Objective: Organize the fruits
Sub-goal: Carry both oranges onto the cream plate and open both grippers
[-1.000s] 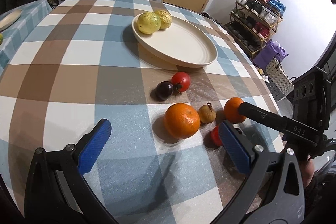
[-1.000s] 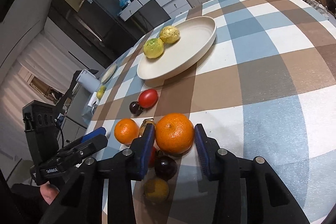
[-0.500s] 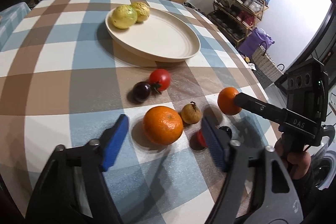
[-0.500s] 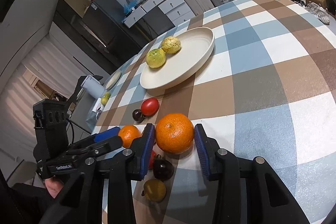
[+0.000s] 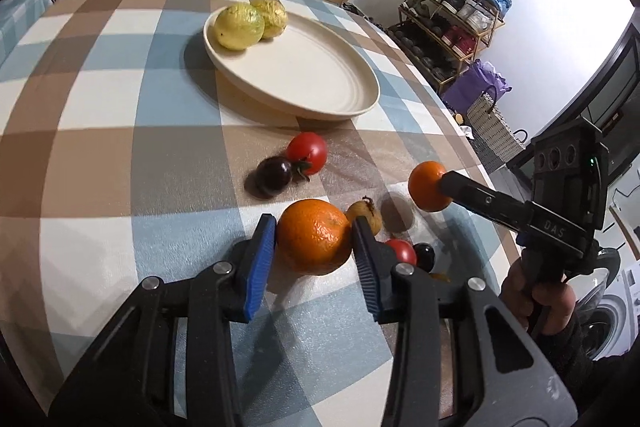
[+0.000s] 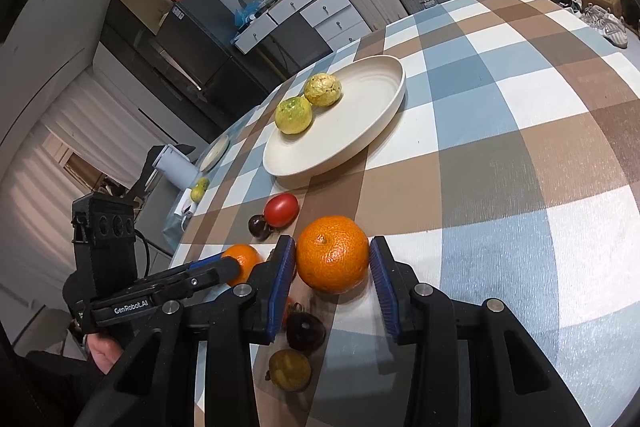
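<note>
A cream plate [image 5: 320,83] holds two yellow-green fruits [image 5: 239,25]; it also shows in the right wrist view [image 6: 360,123]. My left gripper [image 5: 314,241] is shut on an orange [image 5: 314,241]. My right gripper [image 6: 333,259] is shut on another orange [image 6: 333,254], lifted above the cloth; in the left wrist view that orange [image 5: 427,186] hangs over its shadow. In the right wrist view the left gripper's orange [image 6: 240,261] sits behind its fingers. A red tomato [image 5: 307,151], a dark round fruit [image 5: 273,175] and a small brown fruit [image 5: 365,215] lie near.
The checked tablecloth [image 5: 100,155] covers a round table; its edge runs close on the right. A second small tomato [image 5: 402,251] and dark fruit [image 5: 425,255] lie by the left gripper's right finger. A shoe rack [image 5: 452,23] and suitcases stand beyond.
My left gripper has moved forward and closed from wide open onto its orange. My right gripper has lifted its orange off the cloth.
</note>
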A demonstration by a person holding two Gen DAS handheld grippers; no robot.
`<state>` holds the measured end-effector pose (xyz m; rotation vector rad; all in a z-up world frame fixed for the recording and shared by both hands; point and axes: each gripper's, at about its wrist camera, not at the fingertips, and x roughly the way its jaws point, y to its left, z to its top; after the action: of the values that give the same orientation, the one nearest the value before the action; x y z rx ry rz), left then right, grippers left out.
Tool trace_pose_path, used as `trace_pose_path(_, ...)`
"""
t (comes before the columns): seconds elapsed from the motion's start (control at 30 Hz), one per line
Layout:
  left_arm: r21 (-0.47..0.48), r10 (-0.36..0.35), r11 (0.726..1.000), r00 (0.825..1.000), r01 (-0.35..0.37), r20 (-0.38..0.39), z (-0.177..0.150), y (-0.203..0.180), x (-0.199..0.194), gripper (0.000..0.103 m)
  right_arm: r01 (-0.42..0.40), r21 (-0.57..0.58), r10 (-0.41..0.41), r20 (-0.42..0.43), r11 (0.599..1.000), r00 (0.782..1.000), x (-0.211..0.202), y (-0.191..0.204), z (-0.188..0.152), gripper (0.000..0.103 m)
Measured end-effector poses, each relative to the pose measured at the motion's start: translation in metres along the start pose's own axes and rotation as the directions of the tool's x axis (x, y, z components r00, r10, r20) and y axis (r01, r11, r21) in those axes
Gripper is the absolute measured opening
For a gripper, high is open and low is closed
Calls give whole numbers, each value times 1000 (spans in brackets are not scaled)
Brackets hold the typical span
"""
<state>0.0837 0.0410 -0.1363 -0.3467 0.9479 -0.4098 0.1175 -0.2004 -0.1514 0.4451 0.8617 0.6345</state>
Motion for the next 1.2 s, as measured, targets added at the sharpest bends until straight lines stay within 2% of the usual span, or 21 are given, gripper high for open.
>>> trace_pose_path(0.27,17,-10,1000,999,9,44,16,-3,-12,36,-8,2,8,4,1000,1000,2,0,9,40)
trace_pose_path(0.67,68,20,997,995,-27,103,54,-9,-12,36,-26,0,26,17,1000,1000,7,0,36,40)
trace_pose_path(1.2,114,11,993,990,-27,142,133,-22,20,36,-48,-78,51,36,996,998,32,7,113,40)
